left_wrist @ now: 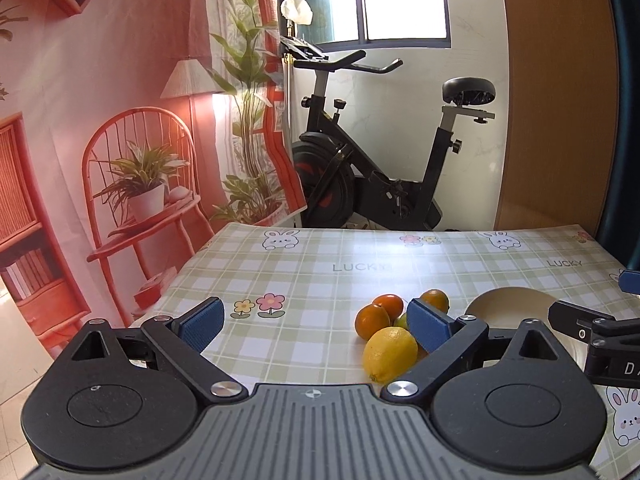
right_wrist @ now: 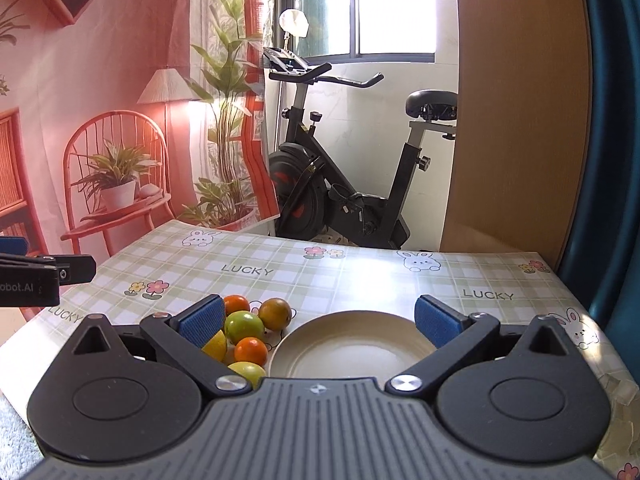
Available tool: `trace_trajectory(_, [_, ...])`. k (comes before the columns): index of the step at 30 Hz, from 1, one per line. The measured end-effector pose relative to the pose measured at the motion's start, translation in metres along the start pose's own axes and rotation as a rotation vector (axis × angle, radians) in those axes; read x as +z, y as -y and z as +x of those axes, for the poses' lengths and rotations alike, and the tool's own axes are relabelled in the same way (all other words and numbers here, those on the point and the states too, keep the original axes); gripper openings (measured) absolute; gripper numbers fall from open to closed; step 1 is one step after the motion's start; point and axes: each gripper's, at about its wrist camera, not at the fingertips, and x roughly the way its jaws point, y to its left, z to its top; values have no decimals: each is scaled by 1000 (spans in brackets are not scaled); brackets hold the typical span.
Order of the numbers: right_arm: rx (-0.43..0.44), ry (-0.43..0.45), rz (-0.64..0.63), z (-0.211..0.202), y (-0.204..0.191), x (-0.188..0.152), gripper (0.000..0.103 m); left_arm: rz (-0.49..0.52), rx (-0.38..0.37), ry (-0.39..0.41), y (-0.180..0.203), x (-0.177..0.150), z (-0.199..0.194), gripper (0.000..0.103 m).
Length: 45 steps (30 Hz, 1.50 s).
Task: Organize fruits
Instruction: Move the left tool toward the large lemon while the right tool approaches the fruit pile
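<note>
We counted six fruits in a cluster on the checked tablecloth (right_wrist: 360,276): three round orange citrus fruits (right_wrist: 250,350), two yellow lemons (left_wrist: 390,354) and one green-yellow round fruit (right_wrist: 244,327). We counted one round beige ceramic plate (right_wrist: 352,354) beside them.

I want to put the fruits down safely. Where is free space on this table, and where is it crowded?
The plate is bare inside. The tablecloth is free behind the plate, up to the far edge, and left of the fruits around the flower print. It is crowded at the plate's left rim, where the oranges, lemon and green fruit cluster.
</note>
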Motion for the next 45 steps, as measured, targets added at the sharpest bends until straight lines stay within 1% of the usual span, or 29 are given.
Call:
trace_trajectory(1, [18,-16,-7,4,-3,-3,102,1,-6,-9,-1,-2,3,99])
trace_trajectory(6, [44,-89,-10,14,-6,-17,101,-6,-36,-55,-6,-8,14,99])
trace_trajectory(10, [67,-173,23,24,1,-28,100,-8,-65,-82,-8,-12,20,99])
trace_trajectory(14, [78,-227,24,32,3,-34,100,-13,-93,-121,-7,-20,24,99])
trace_trajectory(16, [88,-254,24,37,3,-38,100,-10,-86,-133,-6,-24,26,98])
trace_trajectory(19, [106,-286,18,41,1,-42,100,-1,-68,-131,-6,-27,28,93])
trace_trajectory(20, [115,-297,11,43,-2,-44,98,-2,-63,-130,-6,-28,28,92])
trace_trajectory(23, [135,-323,-27,47,-10,-48,89,33,-23,-99,-3,-29,27,87])
trace_trajectory(24, [145,-333,-39,49,-12,-49,88,39,-28,-95,-3,-28,27,87])
trace_trajectory(27, [166,-358,-60,55,-18,-52,88,10,-81,-103,-4,-28,29,87])
trace_trajectory(30, [163,-379,-64,62,-19,-55,88,7,-131,-123,-2,-30,34,87])
trace_trajectory(32, [155,-397,-55,66,-16,-57,87,6,-214,-142,0,-32,37,87])
trace_trajectory(33, [152,-404,-46,67,-14,-58,86,10,-231,-144,3,-32,37,87])
trace_trajectory(37, [139,-406,-24,65,-7,-59,86,35,-241,-150,14,-34,42,85])
trace_trajectory(39, [136,-407,-25,62,-5,-59,86,17,-241,-170,14,-33,47,85])
trace_trajectory(41, [133,-412,-24,60,-2,-60,87,-14,-259,-196,11,-33,50,85])
trace_trajectory(44, [130,-426,-22,57,1,-61,87,-22,-265,-215,11,-35,52,81])
trace_trajectory(45, [130,-431,-20,57,2,-62,87,-15,-255,-215,11,-35,52,78])
